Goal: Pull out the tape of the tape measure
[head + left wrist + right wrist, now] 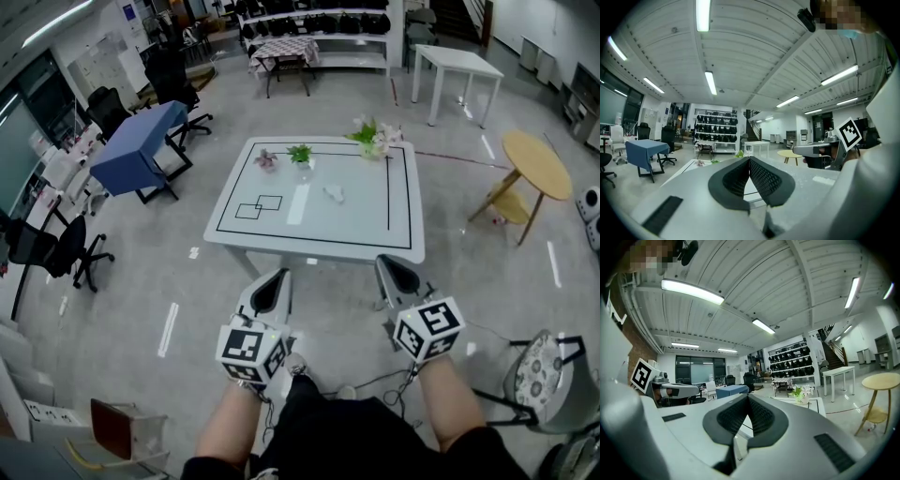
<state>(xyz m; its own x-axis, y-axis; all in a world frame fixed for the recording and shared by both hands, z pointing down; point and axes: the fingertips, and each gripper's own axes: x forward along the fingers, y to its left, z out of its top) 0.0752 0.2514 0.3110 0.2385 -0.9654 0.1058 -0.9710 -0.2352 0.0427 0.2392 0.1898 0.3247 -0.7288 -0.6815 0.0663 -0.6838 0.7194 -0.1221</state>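
Observation:
A small white object (334, 193), which looks like the tape measure, lies near the middle of the white table (319, 239) marked with black lines. Both grippers hang well short of the table's near edge, close to the person's body. The left gripper (273, 279) is shut with nothing in it; in its own view the black pads (759, 176) meet in a point. The right gripper (395, 267) is likewise shut and empty, its pads (761, 416) pressed together. In both gripper views the jaws hide the tape measure.
Along the table's far edge stand a pink flower (266, 159), a green plant (301, 154) and a white flower bunch (375, 138). A round wooden table (536, 164) is to the right, a blue table (141, 145) and office chairs (56, 248) to the left, a stool (544, 370) near right.

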